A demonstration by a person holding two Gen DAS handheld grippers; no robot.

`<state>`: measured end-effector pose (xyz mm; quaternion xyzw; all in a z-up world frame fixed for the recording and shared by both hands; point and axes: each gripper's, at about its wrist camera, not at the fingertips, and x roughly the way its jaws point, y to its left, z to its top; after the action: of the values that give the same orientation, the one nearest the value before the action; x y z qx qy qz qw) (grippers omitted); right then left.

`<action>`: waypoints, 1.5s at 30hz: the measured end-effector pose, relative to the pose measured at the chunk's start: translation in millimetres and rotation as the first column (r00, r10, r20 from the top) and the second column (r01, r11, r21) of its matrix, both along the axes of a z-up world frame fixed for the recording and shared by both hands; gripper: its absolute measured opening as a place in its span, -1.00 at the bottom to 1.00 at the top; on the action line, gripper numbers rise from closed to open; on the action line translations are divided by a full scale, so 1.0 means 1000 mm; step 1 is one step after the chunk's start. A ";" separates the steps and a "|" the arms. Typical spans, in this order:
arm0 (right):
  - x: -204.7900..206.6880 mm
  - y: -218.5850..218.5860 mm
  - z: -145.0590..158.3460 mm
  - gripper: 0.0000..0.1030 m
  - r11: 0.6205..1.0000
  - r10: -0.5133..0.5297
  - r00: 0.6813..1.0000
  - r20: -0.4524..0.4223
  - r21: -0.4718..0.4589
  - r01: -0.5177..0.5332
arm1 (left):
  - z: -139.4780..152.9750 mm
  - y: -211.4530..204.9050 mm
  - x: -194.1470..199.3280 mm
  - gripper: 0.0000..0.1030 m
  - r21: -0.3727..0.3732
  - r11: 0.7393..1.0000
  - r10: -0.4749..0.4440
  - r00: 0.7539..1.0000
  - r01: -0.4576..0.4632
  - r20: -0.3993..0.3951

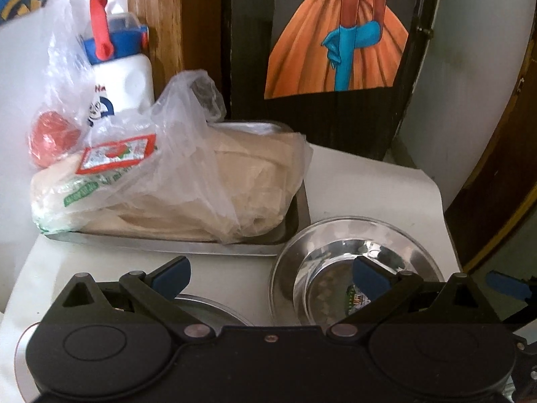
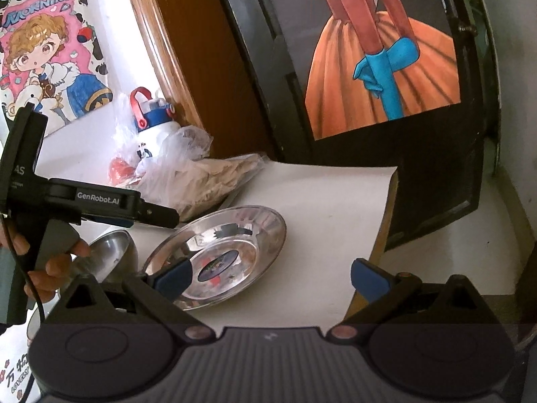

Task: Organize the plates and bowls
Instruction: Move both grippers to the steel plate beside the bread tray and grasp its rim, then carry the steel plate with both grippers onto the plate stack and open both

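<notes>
- Presently, the left gripper (image 1: 270, 277) stands wide open, holding nothing, above a steel bowl (image 2: 114, 252).
- The right gripper (image 2: 270, 277) is likewise spread, empty.
- The steel plate (image 2: 221, 255) lies on the white table (image 2: 329, 208), beside a bagged tray (image 1: 188, 247).

Non-task clutter: metal tray (image 1: 295, 215) at 10 o'clock on the white desk (image 1: 362, 188), holding a clear plastic bag of beige flatbreads (image 1: 188, 188). Behind it a white water bottle (image 1: 124, 77) with blue lid and red strap. Orange-skirt painting (image 1: 335, 33) at 12, anime poster (image 2: 50, 57) at 10.
</notes>
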<state>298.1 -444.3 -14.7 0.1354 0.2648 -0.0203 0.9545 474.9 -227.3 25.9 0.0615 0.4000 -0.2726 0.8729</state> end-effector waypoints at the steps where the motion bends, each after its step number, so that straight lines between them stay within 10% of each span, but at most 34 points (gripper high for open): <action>1: 0.002 0.000 -0.001 0.94 1.000 0.002 1.000 -0.003 0.003 -0.002 | -0.002 -0.001 0.001 0.97 0.000 1.000 -0.002 1.000 0.002 -0.006; 17: 0.020 0.006 -0.013 0.34 1.000 0.002 0.999 -0.040 0.026 -0.001 | -0.009 -0.006 0.002 0.44 0.023 0.999 -0.047 0.999 0.047 -0.021; 34: 0.022 0.009 -0.014 0.09 1.000 0.007 0.999 -0.053 0.030 -0.005 | -0.007 -0.021 -0.003 0.38 0.093 0.990 -0.097 0.992 0.105 -0.087; 38: 0.023 0.009 -0.016 -0.17 0.999 0.005 0.999 -0.053 0.037 -0.003 | -0.011 -0.025 0.000 -0.27 0.117 0.989 -0.077 0.989 0.092 -0.127; 45: 0.023 0.013 -0.016 -0.42 1.000 -0.017 0.999 -0.050 0.018 0.018 | -0.011 -0.023 -0.001 -0.57 0.107 0.992 -0.059 0.990 0.074 -0.131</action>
<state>321.0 -431.3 -30.9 0.1460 0.2873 -0.0296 0.9462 473.8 -250.4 14.8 0.1058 0.4674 -0.2823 0.8310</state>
